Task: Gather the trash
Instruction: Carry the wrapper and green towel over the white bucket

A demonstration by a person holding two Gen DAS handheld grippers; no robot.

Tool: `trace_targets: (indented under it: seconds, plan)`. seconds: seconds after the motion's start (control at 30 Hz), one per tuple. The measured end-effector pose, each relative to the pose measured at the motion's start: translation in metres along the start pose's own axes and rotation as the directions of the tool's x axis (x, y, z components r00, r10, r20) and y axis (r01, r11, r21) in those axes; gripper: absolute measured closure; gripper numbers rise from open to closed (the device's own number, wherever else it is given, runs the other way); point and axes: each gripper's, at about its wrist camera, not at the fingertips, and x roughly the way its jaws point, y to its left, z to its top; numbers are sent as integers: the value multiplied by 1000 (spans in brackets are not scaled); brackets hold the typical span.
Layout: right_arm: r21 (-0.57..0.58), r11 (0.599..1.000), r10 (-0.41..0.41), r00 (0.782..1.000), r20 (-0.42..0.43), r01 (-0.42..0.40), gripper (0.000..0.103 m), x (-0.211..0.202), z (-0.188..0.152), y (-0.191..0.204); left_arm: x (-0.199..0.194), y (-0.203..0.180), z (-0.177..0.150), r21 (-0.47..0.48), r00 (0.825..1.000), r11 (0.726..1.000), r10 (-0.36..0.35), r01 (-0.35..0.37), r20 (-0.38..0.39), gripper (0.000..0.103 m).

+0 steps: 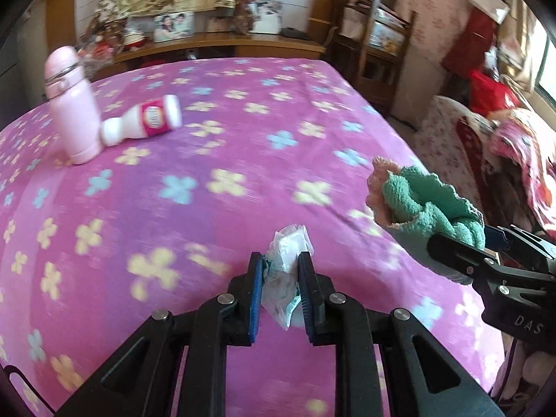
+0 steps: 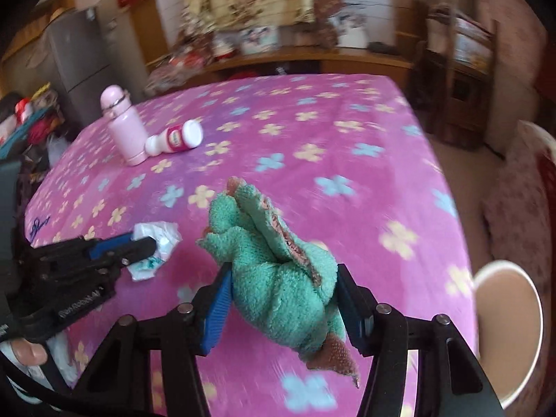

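My left gripper (image 1: 279, 260) is shut on a crumpled white plastic wrapper (image 1: 286, 271) and holds it above the pink flowered bedspread (image 1: 226, 160). The wrapper also shows in the right wrist view (image 2: 154, 246), in the left gripper (image 2: 146, 243). My right gripper (image 2: 283, 274) is shut on a bunched green cloth with a brown edge (image 2: 274, 271), held above the bed. In the left wrist view the cloth (image 1: 424, 205) sits at the right in the right gripper (image 1: 462, 243). A small white bottle with a red label (image 1: 146, 121) lies on its side at the bed's far left.
A pink flask (image 1: 71, 104) stands upright next to the lying bottle (image 2: 175, 139). A white paper cup (image 2: 507, 333) is at the right edge of the right wrist view. A wooden shelf (image 1: 222, 41) runs behind the bed, and a cluttered chair (image 1: 493, 160) stands to its right.
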Motion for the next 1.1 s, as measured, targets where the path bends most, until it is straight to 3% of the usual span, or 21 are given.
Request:
trace_targets:
  seconds: [0.37, 0.77, 1.1]
  plan:
    - [110, 993, -46, 998, 33, 42, 43, -47, -44, -53, -2, -76, -17, 94, 998, 994, -49, 51, -29, 82]
    - [249, 965, -97, 994, 43, 83, 43, -73, -73, -130, 9, -136, -15, 161, 994, 982, -91, 98, -52, 82]
    - [343, 926, -181, 983, 42, 156, 43, -101, -91, -196, 15, -200, -2, 216, 982, 958, -176, 187, -68, 82]
